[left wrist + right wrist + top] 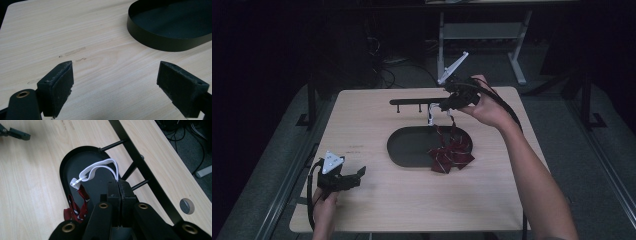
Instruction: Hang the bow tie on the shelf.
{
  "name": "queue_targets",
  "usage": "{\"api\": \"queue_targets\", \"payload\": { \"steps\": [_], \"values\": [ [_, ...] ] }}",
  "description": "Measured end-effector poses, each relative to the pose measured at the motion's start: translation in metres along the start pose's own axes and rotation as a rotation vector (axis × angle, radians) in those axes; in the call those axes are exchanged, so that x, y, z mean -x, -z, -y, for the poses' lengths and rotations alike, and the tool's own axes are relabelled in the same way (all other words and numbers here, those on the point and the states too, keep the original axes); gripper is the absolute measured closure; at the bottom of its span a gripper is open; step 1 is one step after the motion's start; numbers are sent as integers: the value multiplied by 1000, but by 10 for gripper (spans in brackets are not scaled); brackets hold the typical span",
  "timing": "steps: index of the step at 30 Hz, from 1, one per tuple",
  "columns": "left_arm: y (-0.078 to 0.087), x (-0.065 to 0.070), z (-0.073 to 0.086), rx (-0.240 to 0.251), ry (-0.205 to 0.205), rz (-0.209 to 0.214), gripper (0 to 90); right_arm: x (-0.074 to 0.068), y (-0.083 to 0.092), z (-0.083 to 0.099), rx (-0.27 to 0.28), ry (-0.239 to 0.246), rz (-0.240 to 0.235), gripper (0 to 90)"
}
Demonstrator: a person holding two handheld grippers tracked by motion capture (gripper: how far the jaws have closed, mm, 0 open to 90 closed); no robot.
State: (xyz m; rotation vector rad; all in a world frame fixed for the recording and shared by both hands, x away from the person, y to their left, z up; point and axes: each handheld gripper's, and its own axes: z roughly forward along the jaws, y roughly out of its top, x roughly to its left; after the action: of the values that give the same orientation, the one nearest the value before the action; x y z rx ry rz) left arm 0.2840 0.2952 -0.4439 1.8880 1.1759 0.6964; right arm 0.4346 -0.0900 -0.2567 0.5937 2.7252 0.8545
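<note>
High view: the right tool (451, 101) is raised over the far side of the light wooden desk (377, 200), its jaws pinched tight on the white elastic strap (432, 111) of a dark red striped bow tie (451, 152). The bow tie hangs below the tool, long axis running roughly top to bottom, strap end up at the jaws and the pleated bow end down. The bow's lower part rests at the right end of the shallow black oval tray (404, 150), partly spilling over its near rim. Just behind the tray, a black bar rack with short pegs (412, 102) lies across the desk; the right tool sits just above its right end.

Right gripper view: the strap (98, 168) loops out from the closed jaws over the tray (65, 167), with the red fabric (75, 210) trailing beneath.

Left gripper view: the left tool (115, 82) stands wide, nothing between its pads, low over bare desk, well apart from the bow tie and near the tray's (160, 42) left end.
</note>
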Motion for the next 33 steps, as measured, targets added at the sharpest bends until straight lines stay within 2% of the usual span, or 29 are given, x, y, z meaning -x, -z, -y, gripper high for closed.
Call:
{"api": "queue_targets", "payload": {
  "steps": [11, 24, 33],
  "values": [
    [-1, 0, 0, -1, -5, 3, 135, 8, -2, -1, -15, -21, 12, 882],
    [0, -1, 0, -3, -4, 1, 136, 17, 5, -11, -7, -31, 33, 882],
    [0, -1, 0, 0, -3, 2, 135, 21, 1, -9, -20, -48, 45, 881]
  ]
}}
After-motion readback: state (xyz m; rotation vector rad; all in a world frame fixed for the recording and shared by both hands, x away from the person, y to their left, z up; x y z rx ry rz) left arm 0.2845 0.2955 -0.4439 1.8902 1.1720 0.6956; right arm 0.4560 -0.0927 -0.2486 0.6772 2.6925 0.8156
